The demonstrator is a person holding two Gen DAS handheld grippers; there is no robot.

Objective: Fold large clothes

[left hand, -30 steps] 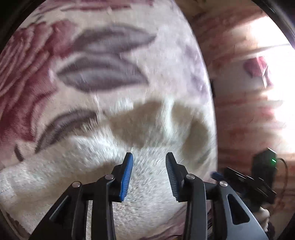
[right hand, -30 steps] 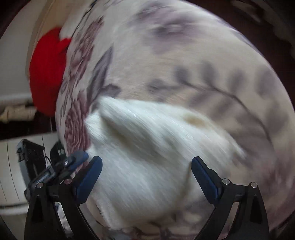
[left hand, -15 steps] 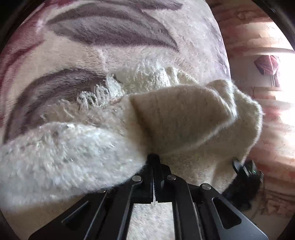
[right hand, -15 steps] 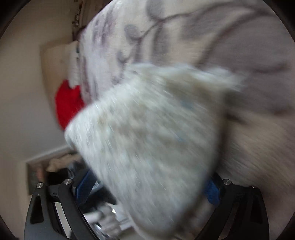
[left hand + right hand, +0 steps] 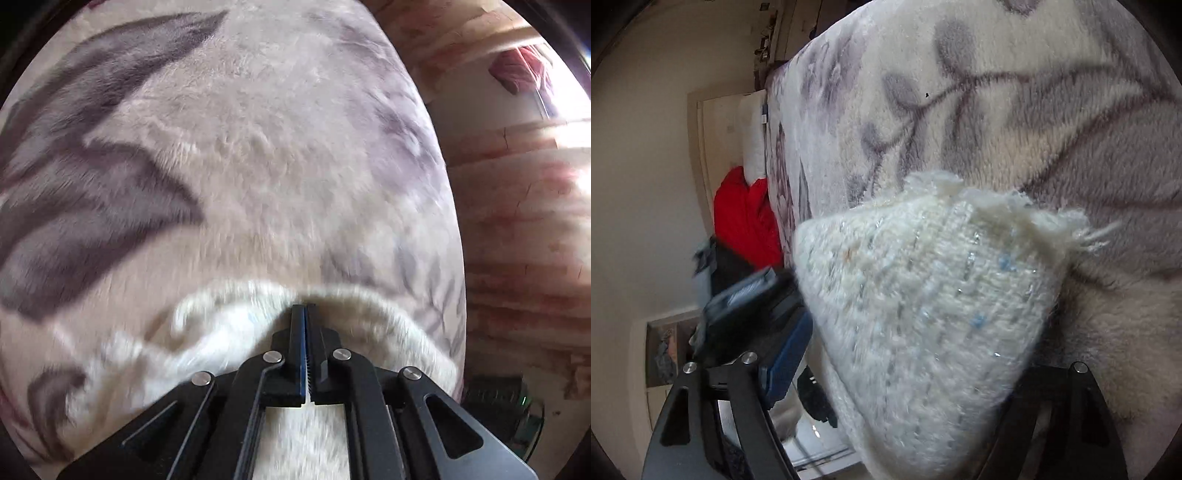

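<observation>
The left tongs are pressed together, their dark fingers meeting in a thin line with the blue pad edge showing between them. They point steeply down at the fuzzy white garment, whose edge bunches up in a blurred ridge right at and to both sides of the tips; whether any cloth is nipped between the tips cannot be told through the blur. Beyond the tips spreads the plush bed blanket, cream with large grey-purple leaf shapes. To the right of the tongs the blanket's edge drops away toward a reddish patterned carpet.

In the right wrist view the right tongs stand wide and are closing. A thick fold of the same white garment, knitted with silvery threads and small blue specks, fills the gap between them and hides the right finger's pad. The blue pad of the left finger sits just beside the fold; contact cannot be judged. Ahead of the tongs the garment's frayed edge lies on the blanket. Off to the left, past the bed's edge, sits something bright red.
</observation>
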